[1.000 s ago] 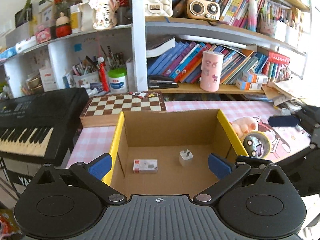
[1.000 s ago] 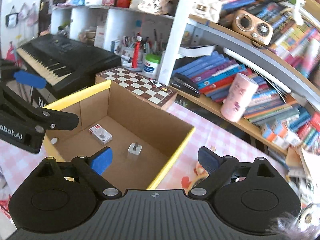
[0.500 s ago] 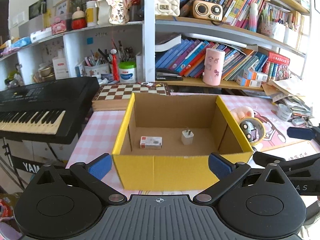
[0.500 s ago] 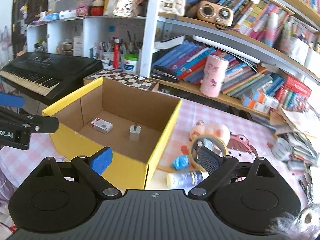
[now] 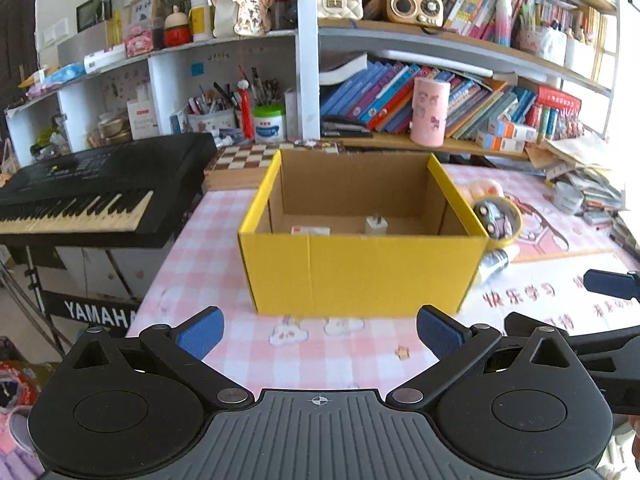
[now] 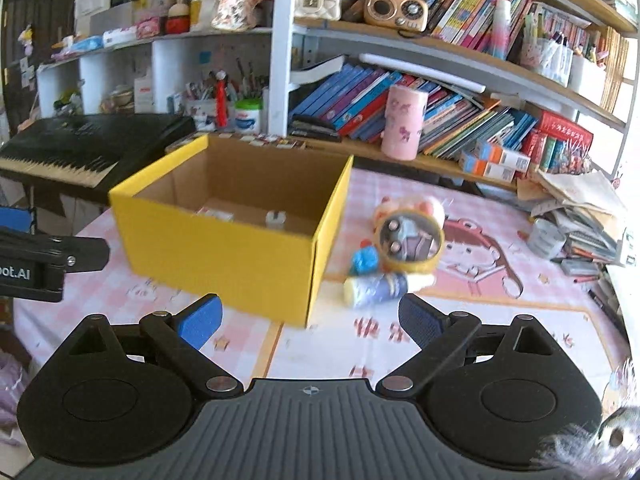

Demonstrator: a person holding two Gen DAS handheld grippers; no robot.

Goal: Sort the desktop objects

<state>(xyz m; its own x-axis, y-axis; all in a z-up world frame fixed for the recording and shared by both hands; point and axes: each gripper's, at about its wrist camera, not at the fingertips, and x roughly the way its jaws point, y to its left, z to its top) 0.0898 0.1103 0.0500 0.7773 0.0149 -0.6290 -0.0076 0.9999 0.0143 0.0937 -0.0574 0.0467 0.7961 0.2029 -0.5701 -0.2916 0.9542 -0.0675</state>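
Pictured at centre frame in both wrist views: yellow cardboard box (image 5: 360,272) on the pink-checked worktop (image 5: 208,248), open-topped, with a white charger plug (image 5: 376,225) and a small white packet (image 5: 310,230) already lying on its floor. Waiting just right of the box, at mid-right of the right wrist view: roll of yellow tape (image 6: 410,240) standing on edge, touching a pink plush toy (image 6: 416,206) behind it; a crumpled blue item (image 6: 365,260) beside it; and a small tube (image 6: 378,289) lying flat, nearest the camera. Probably light, all four. Tape likely stiff enough to pinch across its rim; tube looks rounded and smooth, so apt to roll or slip unless taken across its middle; plush soft, yielding anywhere; blue item too blurred to judge. Left claw (image 5: 320,330) at lower centre of its own view, spread wide, pinching nothing, hanging above the worktop in front of the box. Right claw (image 6: 310,318) likewise spread wide and empty, touching nothing, pointed between the box corner and the tube.
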